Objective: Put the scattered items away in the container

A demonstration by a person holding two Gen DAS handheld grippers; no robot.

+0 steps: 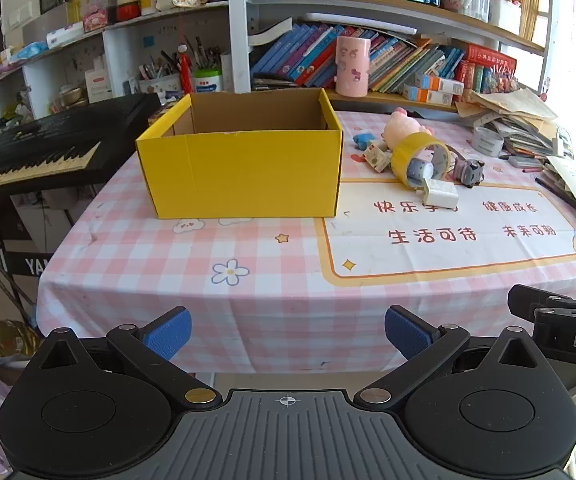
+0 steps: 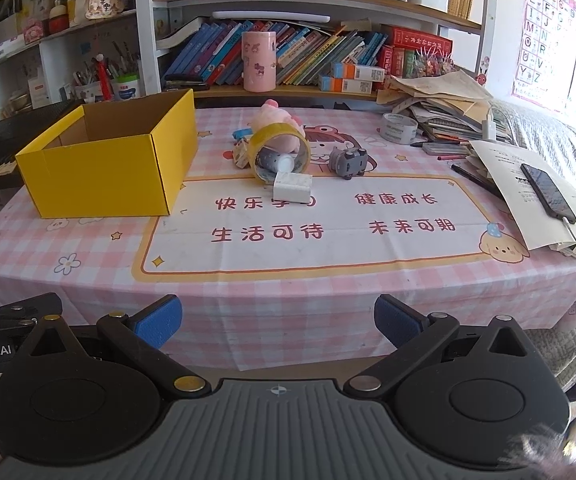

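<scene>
Your left hand-held gripper (image 1: 288, 334) and right hand-held gripper (image 2: 278, 324) both stand wide open, nothing between the pads, hovering off the near edge of the bench (image 2: 288, 288). Landmark: yellow box (image 2: 104, 160), open-topped, upright at bench left. Right of the box, clustered: tape roll (image 2: 278, 152) on its side, white block (image 2: 292, 187) touching it, pink plush (image 2: 276, 120) behind, grey toy (image 2: 348, 162) further right.

keyboard (image 1: 36, 152) cut off left, small bottle (image 2: 274, 161) half-hidden inside tape roll (image 2: 278, 152)
</scene>
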